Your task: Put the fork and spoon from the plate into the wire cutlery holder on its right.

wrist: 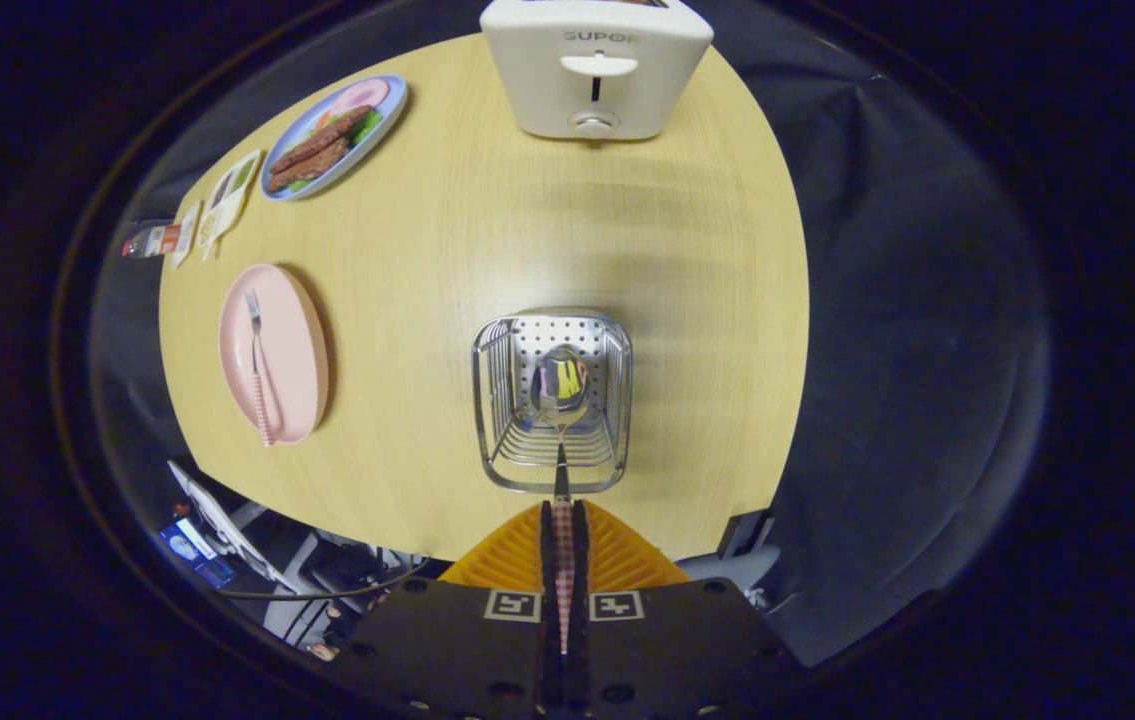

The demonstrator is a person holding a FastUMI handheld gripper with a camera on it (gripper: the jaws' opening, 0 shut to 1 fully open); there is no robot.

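Observation:
My gripper (563, 512) is shut on the spoon's red-checked handle, which runs between the two fingers. The spoon (560, 390) points forward, its shiny bowl hanging over the inside of the wire cutlery holder (499, 375), a chrome basket with a perforated back wall standing just ahead of the fingers. Whether the bowl touches the basket's bottom I cannot tell. To the left of the holder lies the pink plate (295, 340) with the fork (256, 365) on it, tines toward the far side and checked handle toward the near edge.
A white toaster (595, 65) stands at the far edge of the wooden table (487, 230). A blue plate with food (332, 137) sits far left, with some cards and a small packet beside it. Beyond the table's right edge hangs dark cloth.

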